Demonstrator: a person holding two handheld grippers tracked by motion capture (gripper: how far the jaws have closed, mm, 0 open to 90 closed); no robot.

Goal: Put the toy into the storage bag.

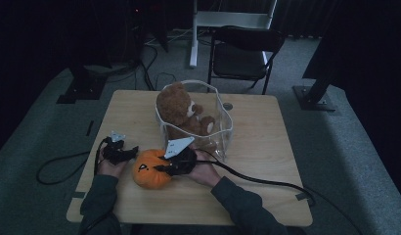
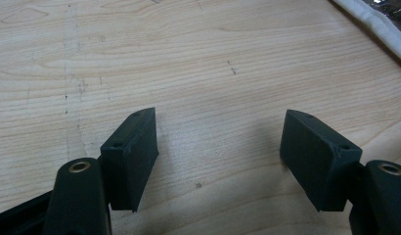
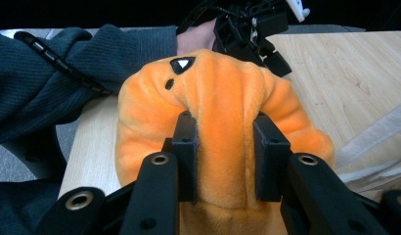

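An orange plush pumpkin (image 1: pixel 150 169) with a black face sits at the table's near left. My right gripper (image 1: pixel 164 167) is shut on it; in the right gripper view both black pads (image 3: pixel 186 147) pinch a fold of the pumpkin (image 3: pixel 223 112) and dent the plush. My left gripper (image 1: pixel 132 151) rests just left of the pumpkin, open. In the left gripper view its jaws stand wide over bare wood, the left gripper (image 2: pixel 220 156) holding nothing. A brown teddy bear (image 1: pixel 181 111) sits in a clear bin (image 1: pixel 223 129) behind the pumpkin.
The wooden table (image 1: pixel 257 161) has free room at the right and front. A black chair (image 1: pixel 242 51) and a white stand (image 1: pixel 228 19) lie beyond the far edge. Cables (image 1: pixel 267 181) trail off both grippers across the table.
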